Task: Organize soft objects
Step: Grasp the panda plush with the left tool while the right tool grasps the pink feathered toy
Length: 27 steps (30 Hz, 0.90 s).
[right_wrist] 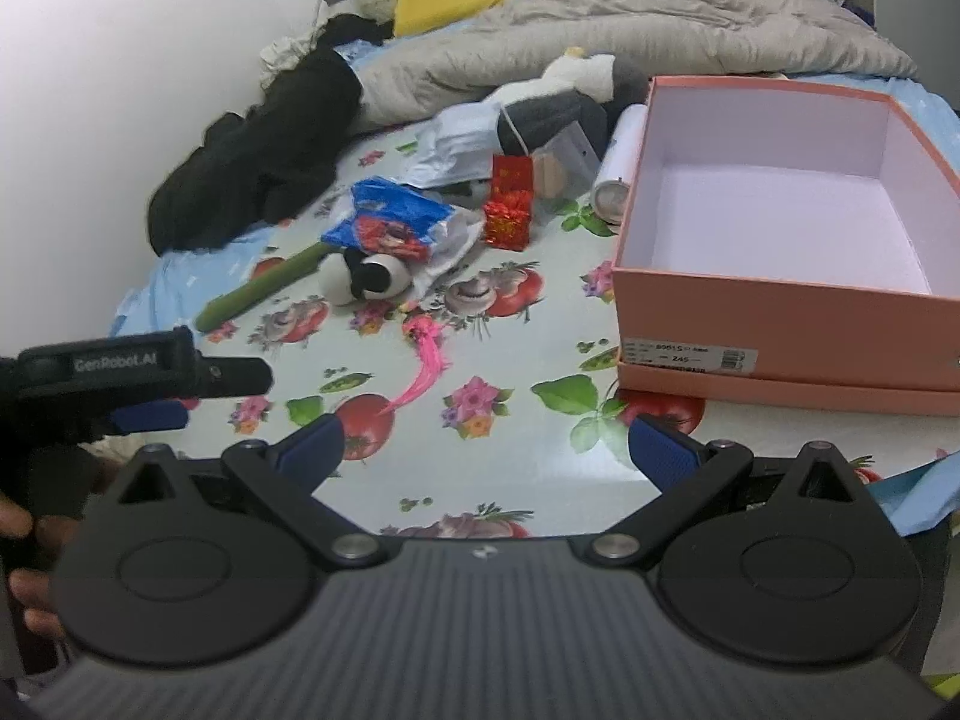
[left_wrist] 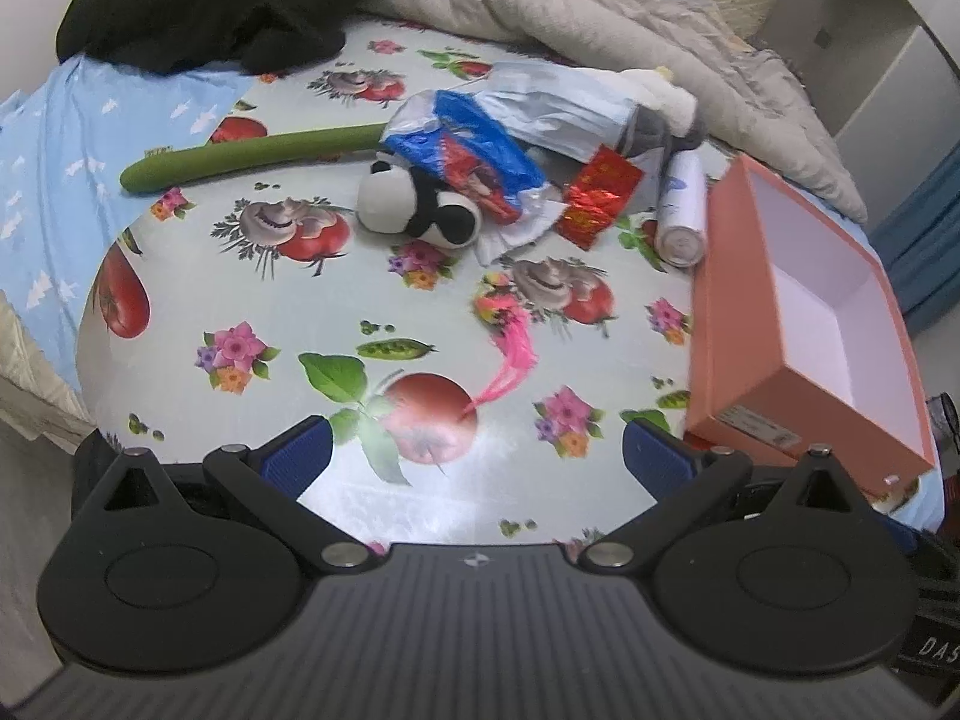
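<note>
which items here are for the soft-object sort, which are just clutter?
For the job: panda plush, pink feather toy, green plush stick, pink box, empty.

Just lying about: spray can, red packet, blue wrapper, grey quilt.

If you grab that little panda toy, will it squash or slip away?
The panda looks plush, so it would probably squash and grip easily. It seems light. A blue wrapper rests across it and may shift when it lifts.
</note>
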Each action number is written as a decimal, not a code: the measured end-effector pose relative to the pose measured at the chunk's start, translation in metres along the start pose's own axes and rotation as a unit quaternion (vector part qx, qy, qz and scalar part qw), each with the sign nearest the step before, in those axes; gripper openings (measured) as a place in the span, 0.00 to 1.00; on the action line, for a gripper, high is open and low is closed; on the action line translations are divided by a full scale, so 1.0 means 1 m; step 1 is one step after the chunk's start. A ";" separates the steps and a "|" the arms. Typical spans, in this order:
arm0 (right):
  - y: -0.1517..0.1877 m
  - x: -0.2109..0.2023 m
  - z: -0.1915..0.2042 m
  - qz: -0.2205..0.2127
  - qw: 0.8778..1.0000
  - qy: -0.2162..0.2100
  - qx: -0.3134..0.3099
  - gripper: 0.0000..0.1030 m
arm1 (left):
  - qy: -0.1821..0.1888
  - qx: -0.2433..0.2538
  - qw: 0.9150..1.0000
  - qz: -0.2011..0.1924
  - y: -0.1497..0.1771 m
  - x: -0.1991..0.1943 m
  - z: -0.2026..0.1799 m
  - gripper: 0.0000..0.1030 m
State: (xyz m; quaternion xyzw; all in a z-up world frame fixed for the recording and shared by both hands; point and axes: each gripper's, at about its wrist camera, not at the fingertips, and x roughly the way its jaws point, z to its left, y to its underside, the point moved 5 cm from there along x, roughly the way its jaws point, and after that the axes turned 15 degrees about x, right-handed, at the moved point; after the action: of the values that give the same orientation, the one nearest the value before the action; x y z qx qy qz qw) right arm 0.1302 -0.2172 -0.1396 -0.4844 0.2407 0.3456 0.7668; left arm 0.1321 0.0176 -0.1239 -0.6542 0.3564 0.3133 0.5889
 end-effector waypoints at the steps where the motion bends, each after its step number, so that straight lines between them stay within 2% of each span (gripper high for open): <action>1: -0.001 0.005 0.002 0.000 1.000 0.005 -0.004 1.00 | -0.001 -0.002 1.000 0.000 -0.004 0.004 0.004 1.00; 13: -0.025 0.066 0.031 0.035 0.999 -0.018 -0.010 1.00 | 0.005 -0.020 1.000 0.013 -0.039 0.065 0.036 1.00; 15: -0.030 0.079 0.035 0.029 0.999 -0.007 -0.022 0.98 | 0.003 -0.026 1.000 0.014 -0.046 0.076 0.041 1.00; 19: -0.037 0.111 0.039 0.045 0.999 -0.005 -0.023 0.75 | -0.002 -0.036 0.999 0.018 -0.061 0.101 0.051 1.00; 23: -0.039 0.141 0.047 0.061 0.997 -0.009 -0.038 0.69 | 0.003 -0.044 0.999 0.018 -0.074 0.125 0.057 1.00; 27: -0.037 0.166 0.057 0.078 0.995 -0.026 -0.056 0.69 | 0.012 -0.072 0.997 0.019 -0.082 0.146 0.062 0.91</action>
State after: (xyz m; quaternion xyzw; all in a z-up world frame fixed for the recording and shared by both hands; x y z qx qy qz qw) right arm 0.2672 -0.1270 -0.2112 -0.4969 0.2375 0.4296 0.7156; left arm 0.2816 0.0698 -0.2074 -0.6918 0.3521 0.3414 0.5300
